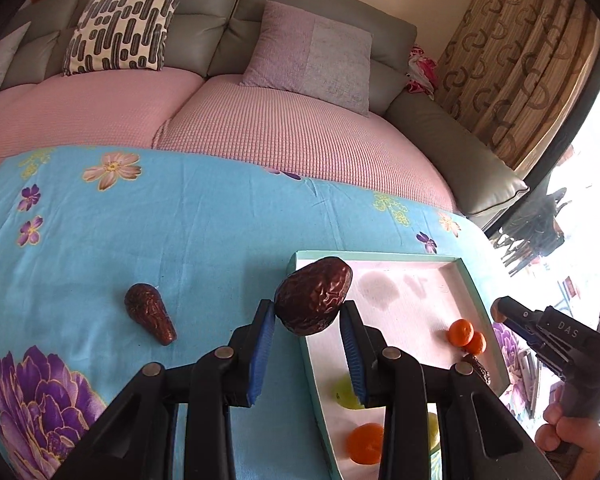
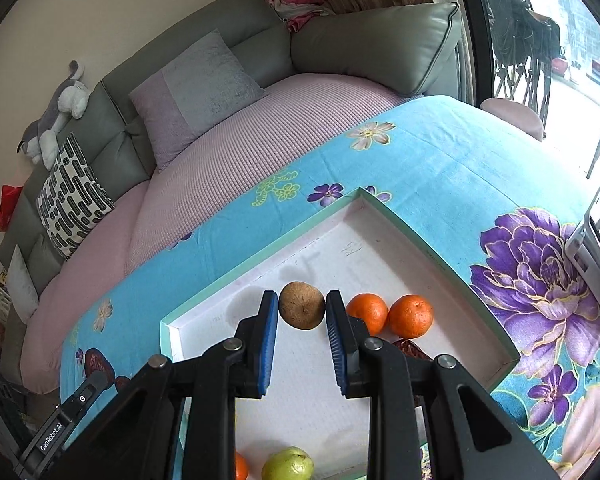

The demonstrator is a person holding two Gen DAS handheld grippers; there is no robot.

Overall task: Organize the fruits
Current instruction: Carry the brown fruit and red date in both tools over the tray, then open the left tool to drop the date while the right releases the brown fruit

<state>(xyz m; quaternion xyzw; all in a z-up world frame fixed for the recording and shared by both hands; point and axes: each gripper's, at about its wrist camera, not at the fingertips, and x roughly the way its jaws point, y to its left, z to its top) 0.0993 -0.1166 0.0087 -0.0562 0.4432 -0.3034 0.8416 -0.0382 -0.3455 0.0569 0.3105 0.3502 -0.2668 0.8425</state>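
Dark brown and wrinkled, an avocado is clamped between the blue pads of the left gripper in the left wrist view, and it hangs over the near-left corner of the tray, not yet set down. A second dark avocado lies alone on the blue flowered cloth of the bench, well apart from the tray, so I judge it is left to collect. Inside the tray I see two small oranges touching each other, one more orange near the bottom edge, and a green fruit partly behind the gripper finger. A dark thing at the tray's right rim is mostly hidden; I cannot say what it is. The other gripper enters from the right, held by a hand.

In the right wrist view, the right gripper is closed on a round tan-brown fruit above the white floor of the tray, with the two oranges just beside it. A green fruit is cut off at the bottom edge, and another orange shows only as a sliver. Something dark red-brown behind the right finger is too hidden to name. The task seems to me more than half done: two fruits are in hand, one waits on the cloth.
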